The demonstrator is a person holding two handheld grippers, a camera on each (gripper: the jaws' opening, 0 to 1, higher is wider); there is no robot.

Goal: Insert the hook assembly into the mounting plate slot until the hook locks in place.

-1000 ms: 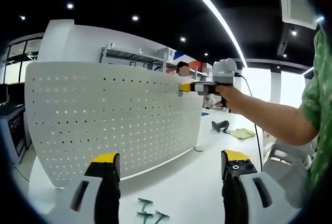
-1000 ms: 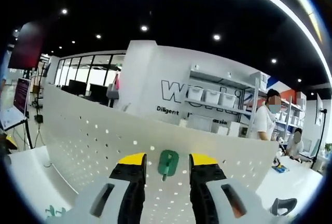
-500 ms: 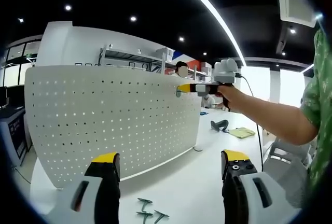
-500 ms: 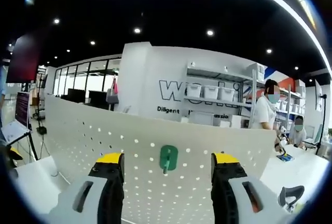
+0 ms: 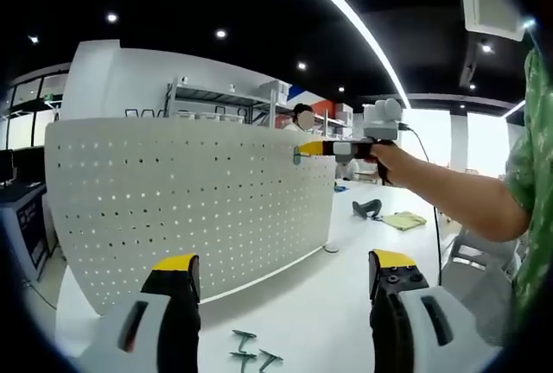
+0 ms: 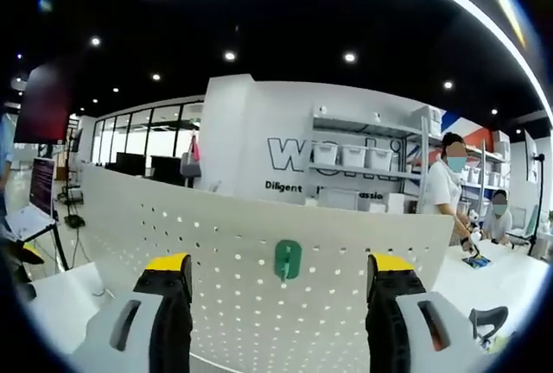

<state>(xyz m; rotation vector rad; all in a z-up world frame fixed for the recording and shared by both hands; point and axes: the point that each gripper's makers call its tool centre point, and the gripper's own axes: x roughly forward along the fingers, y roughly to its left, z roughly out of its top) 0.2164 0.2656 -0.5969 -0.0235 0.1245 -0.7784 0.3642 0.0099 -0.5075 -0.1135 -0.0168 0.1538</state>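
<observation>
Two views give us the scene. In the left gripper view, at far left, we see the white perforated mounting plate standing upright on the white table, curving across the picture. Low in front of it our left gripper has its yellow-tipped jaws spread wide with nothing between them, and a few small green hooks lie on the table between the jaws. Further right, near the plate's upper right corner, the green hook assembly sits against the plate's face. Just beside it, the yellow tips of the right gripper point at it, held by a hand and bare forearm coming in from the right edge. A green patterned sleeve shows at far right.

In the right gripper view, the plate again runs from the left, with windows and a dark monitor behind it. The right gripper's jaws stand wide apart, holding nothing. Between them, apart from both, the green hook assembly hangs on the plate just below its top edge, its small hook pointing down. To the right, two people stand by shelving behind the plate.
</observation>
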